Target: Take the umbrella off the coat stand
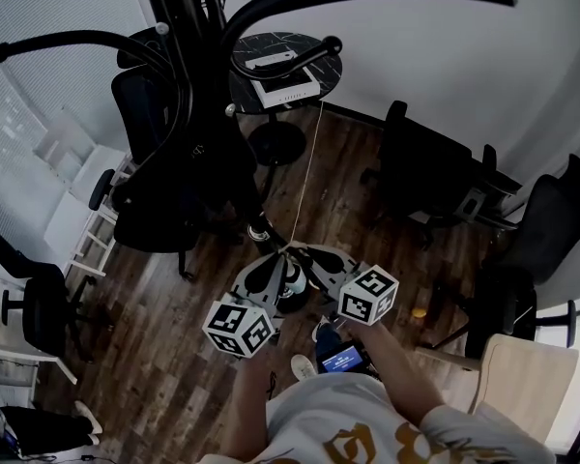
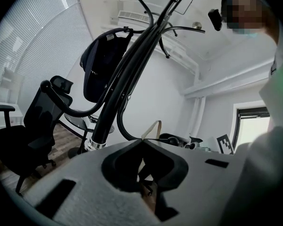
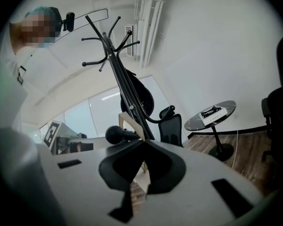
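The black coat stand rises in front of me, its curved arms spreading overhead. A dark, loosely folded umbrella hangs from an upper hook on the stand. In the right gripper view it shows as a dark bundle behind the pole. Seen from the head, it blends into the dark shapes around the pole. My left gripper and right gripper are held low, side by side, well short of the umbrella. Both sets of jaws meet at their tips with nothing between them.
A round dark table carrying a white box stands behind the stand. Black office chairs sit on both sides on the wood floor. A pale wooden chair is at the lower right, white shelving at the left.
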